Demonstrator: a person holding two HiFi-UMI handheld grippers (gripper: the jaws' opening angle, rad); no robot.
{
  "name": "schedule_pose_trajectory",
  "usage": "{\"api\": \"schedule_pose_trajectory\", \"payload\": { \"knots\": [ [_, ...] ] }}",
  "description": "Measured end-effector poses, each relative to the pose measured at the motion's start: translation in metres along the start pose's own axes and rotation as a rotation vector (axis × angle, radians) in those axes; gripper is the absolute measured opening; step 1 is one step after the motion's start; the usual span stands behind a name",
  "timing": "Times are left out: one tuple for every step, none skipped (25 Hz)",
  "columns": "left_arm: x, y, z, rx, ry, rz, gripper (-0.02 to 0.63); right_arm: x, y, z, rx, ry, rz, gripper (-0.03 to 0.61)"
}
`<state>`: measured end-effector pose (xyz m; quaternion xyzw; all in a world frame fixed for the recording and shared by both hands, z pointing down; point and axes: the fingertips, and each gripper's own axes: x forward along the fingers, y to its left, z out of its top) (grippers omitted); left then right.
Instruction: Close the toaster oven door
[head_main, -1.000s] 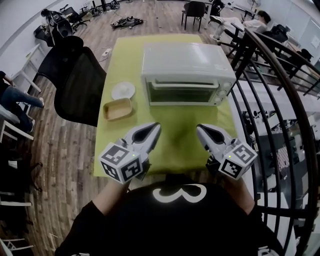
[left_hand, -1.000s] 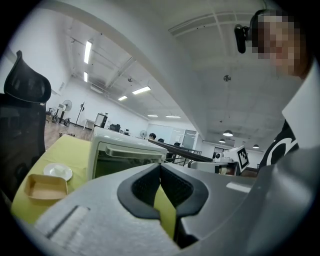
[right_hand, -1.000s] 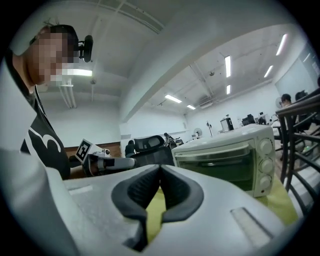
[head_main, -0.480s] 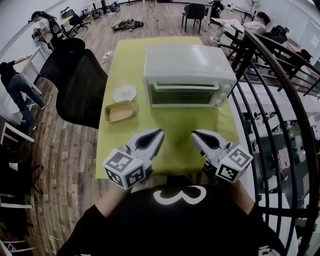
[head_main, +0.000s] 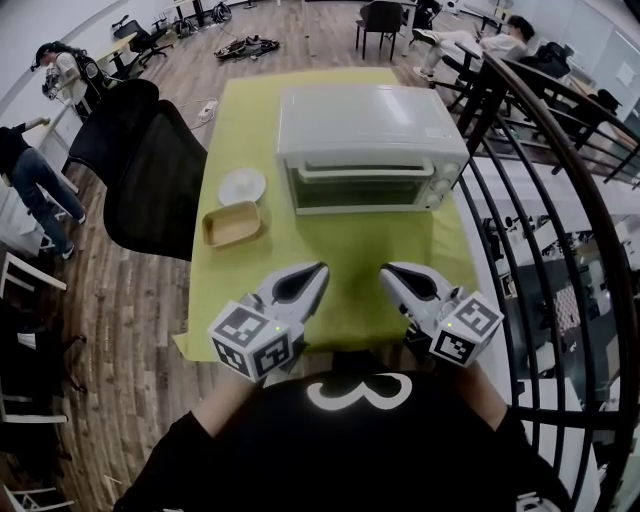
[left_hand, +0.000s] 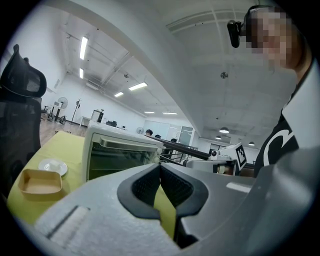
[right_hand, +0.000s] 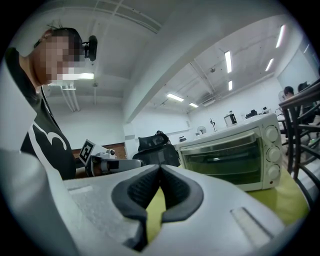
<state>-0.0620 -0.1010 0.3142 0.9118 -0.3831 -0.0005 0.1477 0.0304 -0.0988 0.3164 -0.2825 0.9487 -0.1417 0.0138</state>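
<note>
left hand-held gripper (head_main: 318, 268): clenched, empty, low over the near tabletop (head_main: 350, 245) | toaster oven (head_main: 370, 130): ahead of both tips, well apart — door (head_main: 365, 190) looks upright and shut | right hand-held gripper (head_main: 384, 269): clenched, empty | step: closing seems done | next: likely only a check — press the door flush if any gap shows

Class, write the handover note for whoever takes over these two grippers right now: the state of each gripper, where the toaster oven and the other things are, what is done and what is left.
Left gripper: shut, empty, held over the near edge of the green table.
Right gripper: shut, empty, beside it. Neither touches anything.
Toaster oven: mid-table, its door upright against the front. A white dish and a tan tray sit to its left.
Done: the door looks closed.
Left: nothing evident; perhaps check that it sits flush.
</note>
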Motion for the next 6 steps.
{"api": "schedule_pose_trajectory", "payload": {
  "knots": [
    [0.0012, -0.0004, -0.001, 0.0, 0.001, -0.001, 0.011, -0.0009, -0.0008, -0.0009, 0.001, 0.001, 0.0, 0.002],
    [0.0024, -0.0009, -0.0017, 0.0, 0.001, -0.001, 0.011, -0.0018, -0.0017, -0.0014, 0.002, 0.002, 0.0, 0.002],
    [0.0034, -0.0014, -0.0023, -0.001, 0.002, -0.002, 0.011, -0.0025, -0.0025, -0.0016, 0.003, 0.003, -0.001, 0.002],
    [0.0042, -0.0019, -0.0027, -0.001, 0.003, -0.002, 0.011, -0.0031, -0.0032, -0.0017, 0.003, 0.003, -0.001, 0.002],
    [0.0049, -0.0023, -0.0032, -0.001, 0.004, -0.002, 0.011, -0.0036, -0.0038, -0.0018, 0.004, 0.004, -0.002, 0.002],
    [0.0055, -0.0027, -0.0036, -0.002, 0.004, -0.003, 0.011, -0.004, -0.0043, -0.0018, 0.005, 0.004, -0.003, 0.002]
  ]
}}
